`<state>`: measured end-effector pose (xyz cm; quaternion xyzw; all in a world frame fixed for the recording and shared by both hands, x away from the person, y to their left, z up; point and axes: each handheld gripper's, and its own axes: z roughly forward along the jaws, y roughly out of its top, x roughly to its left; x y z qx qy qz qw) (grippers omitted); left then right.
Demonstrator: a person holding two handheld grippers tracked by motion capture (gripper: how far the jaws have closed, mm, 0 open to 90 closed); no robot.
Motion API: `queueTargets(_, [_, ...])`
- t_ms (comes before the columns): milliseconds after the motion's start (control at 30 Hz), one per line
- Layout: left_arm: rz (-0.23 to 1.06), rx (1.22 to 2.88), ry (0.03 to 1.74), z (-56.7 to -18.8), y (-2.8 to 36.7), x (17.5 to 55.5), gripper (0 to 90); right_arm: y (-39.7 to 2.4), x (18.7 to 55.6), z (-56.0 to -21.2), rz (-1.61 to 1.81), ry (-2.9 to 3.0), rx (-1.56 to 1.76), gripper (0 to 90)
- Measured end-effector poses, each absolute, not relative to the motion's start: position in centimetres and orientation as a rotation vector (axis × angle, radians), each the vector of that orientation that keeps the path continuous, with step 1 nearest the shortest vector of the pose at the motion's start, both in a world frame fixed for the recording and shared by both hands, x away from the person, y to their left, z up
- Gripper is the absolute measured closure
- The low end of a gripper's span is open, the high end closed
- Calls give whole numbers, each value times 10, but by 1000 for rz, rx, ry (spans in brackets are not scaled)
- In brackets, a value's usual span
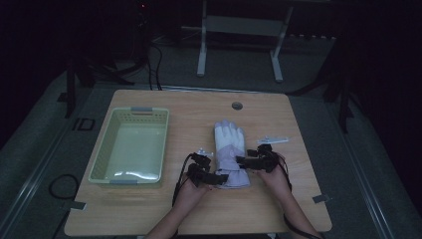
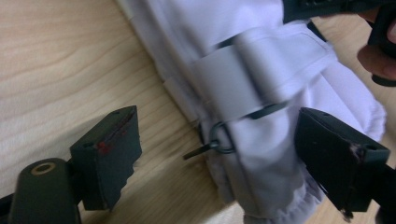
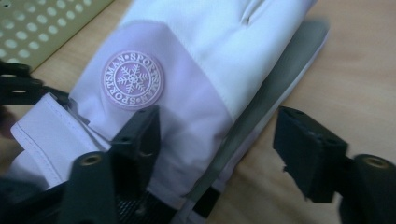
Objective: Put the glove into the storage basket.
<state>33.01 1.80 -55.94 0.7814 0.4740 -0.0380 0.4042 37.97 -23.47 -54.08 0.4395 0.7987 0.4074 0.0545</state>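
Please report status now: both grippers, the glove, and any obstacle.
Left gripper open, astride glove cuff. Right gripper open over glove's side edge. Glove flat on table; basket left, nothing blocking.

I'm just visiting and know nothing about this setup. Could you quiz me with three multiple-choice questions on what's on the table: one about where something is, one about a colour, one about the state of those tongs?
1. Where is the basket relative to the glove?
A. To its left
B. To its right
C. On top of it

2. What colour is the round snowflake badge on the glove?
A. Bright red
B. Pale pink
C. Dark blue

3. How do the left tongs and right tongs stand?
A. Both shut
B. One shut, one open
C. Both open

Answers: 1 A, the high view shows the basket left of the glove. 2 B, the right gripper view shows a pale pink badge. 3 C, each gripper view shows jaws apart around the glove's cuff end.
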Motion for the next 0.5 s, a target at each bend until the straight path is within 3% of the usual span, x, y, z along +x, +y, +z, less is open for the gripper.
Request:
queueTargets(167, [-146, 1970, 1169, -561, 17, 332, 319, -240, 388, -550, 1271, 2488, 1502, 411])
queueTargets(367, [-241, 1951, 1143, -564, 18, 334, 559, -243, 390, -555, 1347, 2521, 1575, 649])
queueTargets(500, [-207, 1974, 1138, -558, 15, 331, 679, -237, 382, -547, 1293, 2486, 1543, 755])
